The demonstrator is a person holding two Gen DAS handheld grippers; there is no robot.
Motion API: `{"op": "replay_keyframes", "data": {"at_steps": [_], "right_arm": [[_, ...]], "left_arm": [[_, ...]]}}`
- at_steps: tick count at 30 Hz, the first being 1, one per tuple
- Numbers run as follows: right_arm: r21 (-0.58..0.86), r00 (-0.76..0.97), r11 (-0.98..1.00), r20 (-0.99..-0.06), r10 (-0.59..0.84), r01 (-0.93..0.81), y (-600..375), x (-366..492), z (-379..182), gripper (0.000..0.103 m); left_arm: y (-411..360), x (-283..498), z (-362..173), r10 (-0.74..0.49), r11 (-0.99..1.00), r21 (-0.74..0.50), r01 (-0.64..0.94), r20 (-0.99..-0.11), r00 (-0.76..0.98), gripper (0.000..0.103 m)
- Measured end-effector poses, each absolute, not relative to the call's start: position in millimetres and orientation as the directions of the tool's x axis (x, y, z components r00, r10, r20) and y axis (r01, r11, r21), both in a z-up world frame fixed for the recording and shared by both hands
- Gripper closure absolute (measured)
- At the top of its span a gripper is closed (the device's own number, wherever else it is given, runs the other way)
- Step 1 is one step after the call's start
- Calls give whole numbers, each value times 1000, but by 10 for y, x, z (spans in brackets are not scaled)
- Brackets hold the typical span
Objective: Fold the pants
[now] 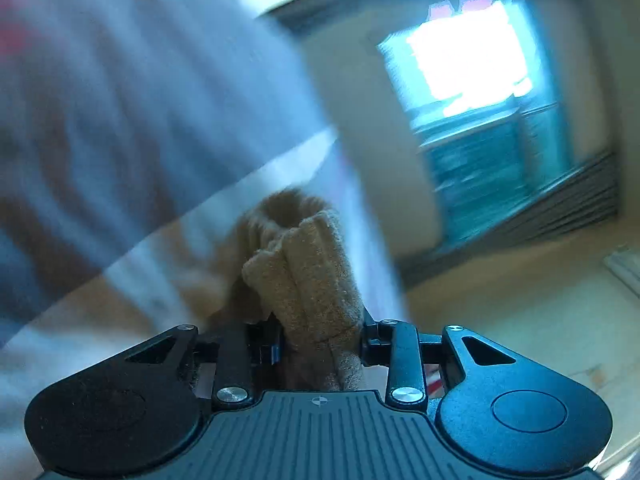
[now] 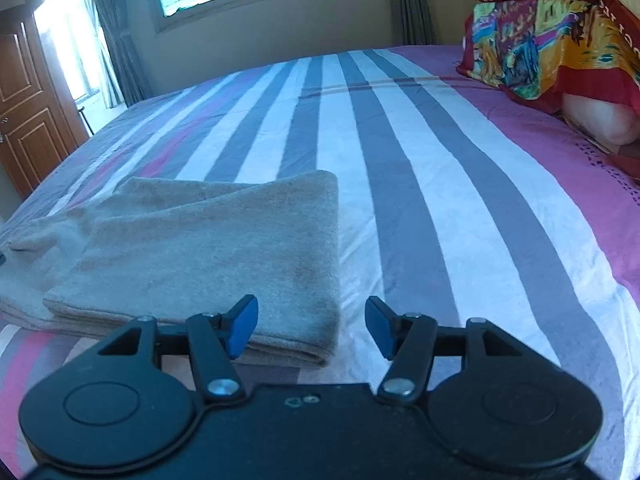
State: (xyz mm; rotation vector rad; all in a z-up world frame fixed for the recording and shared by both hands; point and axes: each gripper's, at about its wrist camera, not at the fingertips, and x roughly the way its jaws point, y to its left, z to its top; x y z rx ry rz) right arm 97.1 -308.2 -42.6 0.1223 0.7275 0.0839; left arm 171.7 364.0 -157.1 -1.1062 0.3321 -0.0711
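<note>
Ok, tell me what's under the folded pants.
The tan pants lie folded on the striped bedsheet, whose grey, white and pink stripes show all around them. Whatever is directly beneath the fabric is covered, so nothing else can be confirmed there.

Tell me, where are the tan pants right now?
In the right wrist view the tan pants lie folded on the striped bed, left of centre.

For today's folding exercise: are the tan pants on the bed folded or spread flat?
Folded: the pants lie in stacked layers on the striped bed.
</note>
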Motion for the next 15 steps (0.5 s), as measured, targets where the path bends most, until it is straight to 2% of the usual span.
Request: {"op": "replay_keyframes", "data": {"at_steps": [2, 3, 4, 7, 11, 15], "right_arm": [[138, 751, 990, -651, 111, -26, -3107, 960, -396, 44], [134, 756, 991, -646, 105, -24, -3126, 951, -375, 44], [130, 757, 991, -645, 100, -20, -3142, 947, -373, 44], [130, 740, 992, -667, 83, 6, -3212, 1014, -428, 44], [187, 739, 982, -666, 100, 35, -3264, 1050, -471, 44], [186, 739, 982, -666, 102, 31, -3234, 1064, -496, 44]], "left_arm": [[3589, 1567, -1627, -175, 494, -863, -106, -218, 960, 70], [3599, 1567, -1811, -155, 503, -841, -198, -312, 937, 72], [3611, 1560, -1939, -157, 483, -850, -209, -319, 934, 72], [3534, 1659, -1832, -142, 543, -806, -235, -364, 920, 70], [3510, 1628, -1842, -146, 542, -808, -230, -360, 921, 69], [3556, 1461, -1796, -145, 541, -808, -232, -361, 921, 67]]}}
